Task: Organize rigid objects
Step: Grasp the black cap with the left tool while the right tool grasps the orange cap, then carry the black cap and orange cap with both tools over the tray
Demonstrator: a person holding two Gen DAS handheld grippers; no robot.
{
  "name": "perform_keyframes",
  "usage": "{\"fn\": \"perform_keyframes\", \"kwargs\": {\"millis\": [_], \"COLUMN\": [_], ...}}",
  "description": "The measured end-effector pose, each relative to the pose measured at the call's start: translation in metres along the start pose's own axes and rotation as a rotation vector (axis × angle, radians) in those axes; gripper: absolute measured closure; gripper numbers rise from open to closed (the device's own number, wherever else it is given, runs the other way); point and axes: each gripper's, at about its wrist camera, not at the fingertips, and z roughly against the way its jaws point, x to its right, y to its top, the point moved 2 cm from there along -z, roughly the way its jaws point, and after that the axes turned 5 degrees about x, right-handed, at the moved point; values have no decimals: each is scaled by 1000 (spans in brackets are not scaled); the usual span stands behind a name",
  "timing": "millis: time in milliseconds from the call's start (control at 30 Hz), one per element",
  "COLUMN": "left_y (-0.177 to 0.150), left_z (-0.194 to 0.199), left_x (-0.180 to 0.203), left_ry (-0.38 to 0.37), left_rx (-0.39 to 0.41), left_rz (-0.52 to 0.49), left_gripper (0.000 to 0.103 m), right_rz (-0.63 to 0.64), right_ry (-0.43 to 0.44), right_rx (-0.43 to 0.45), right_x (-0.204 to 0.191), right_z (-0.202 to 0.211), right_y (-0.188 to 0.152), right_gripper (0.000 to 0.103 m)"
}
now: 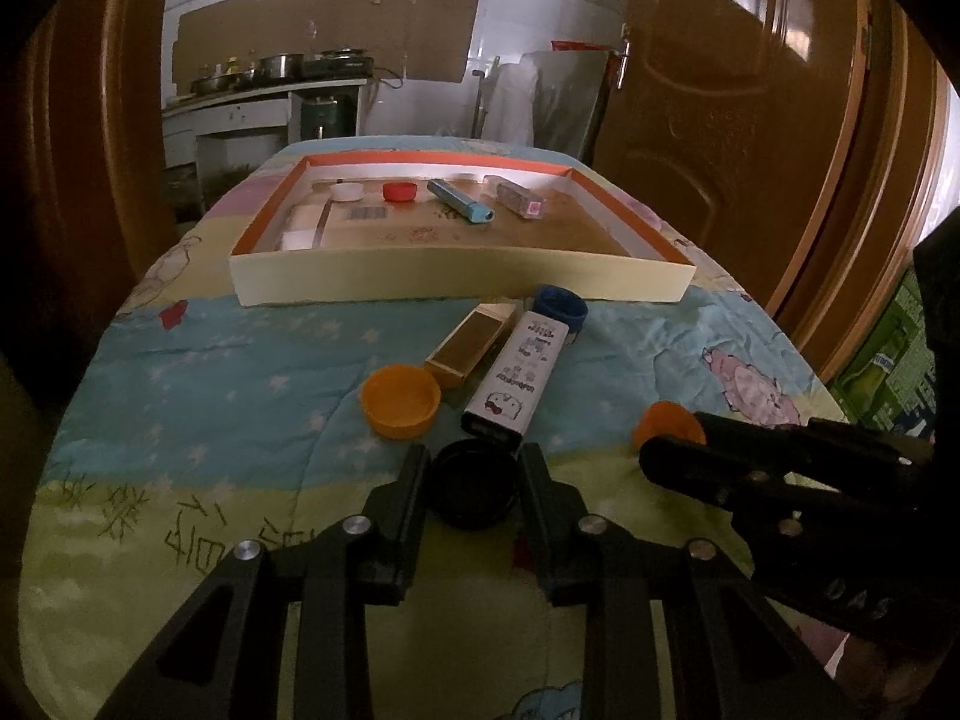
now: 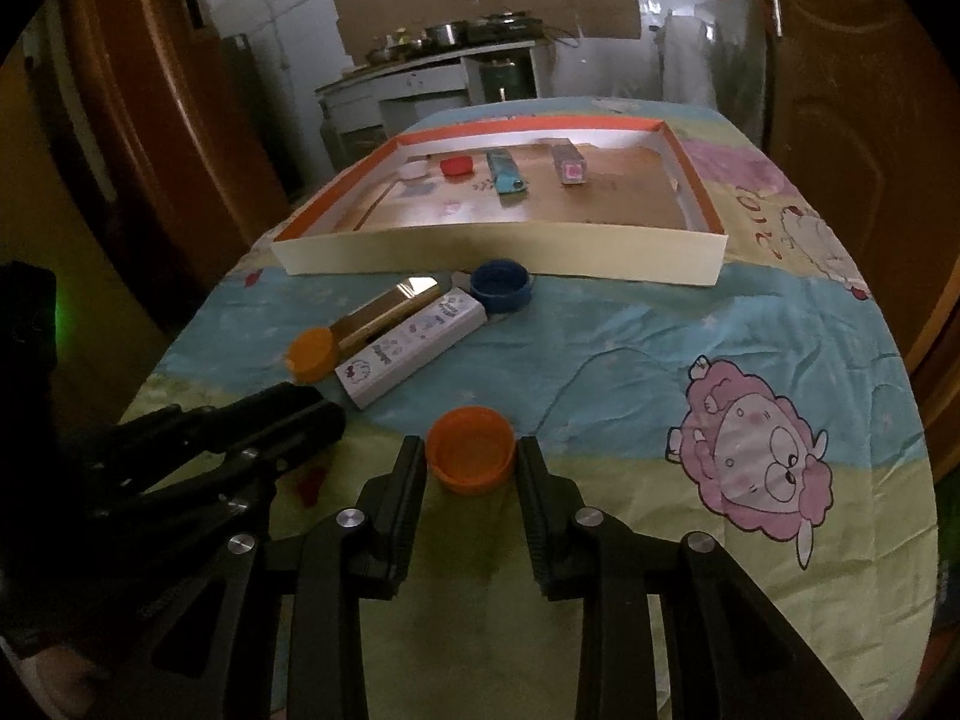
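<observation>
My left gripper [image 1: 474, 471] is shut on a black cap [image 1: 474, 495] that rests on the quilt; my right gripper [image 2: 471, 468] is shut on an orange cap [image 2: 471, 450] beside it. Ahead lie a yellow-orange cap [image 1: 399, 399], a gold box [image 1: 471, 345], a white cartoon box [image 1: 519, 381] and a blue cap [image 1: 561, 306]. Behind them stands the orange-rimmed tray [image 1: 456, 279]. It holds a white cap [image 1: 347, 191], a red cap [image 1: 400, 191], a blue tube [image 1: 462, 202] and a pink-ended box [image 1: 519, 198]. In the right wrist view the left gripper hides the black cap.
A cartoon-printed quilt [image 2: 660, 330] covers the table, which drops off at both sides. Brown doors [image 1: 720, 120] flank it, and a kitchen counter with pots [image 1: 276, 69] lies beyond. The tray's near and right parts are bare cardboard.
</observation>
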Motion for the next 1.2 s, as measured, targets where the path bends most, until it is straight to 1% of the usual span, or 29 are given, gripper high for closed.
{"fn": "perform_keyframes", "kwargs": {"millis": [333,800,1200], "left_y": [3,33,56], "left_z": [10,28,31], "left_x": [-6,-8,-11], "left_ry": [3,15,18], "left_rx": [18,73,97], "left_rz": [21,8,13], "left_gripper": [73,73,73], "right_rz": [6,15,14], "right_ry": [9,14,19], "right_rx": [13,37,57], "right_x": [-8,-14,-12], "right_z": [8,17,18], "right_y": [2,13,29], "right_gripper": [72,72,72]}}
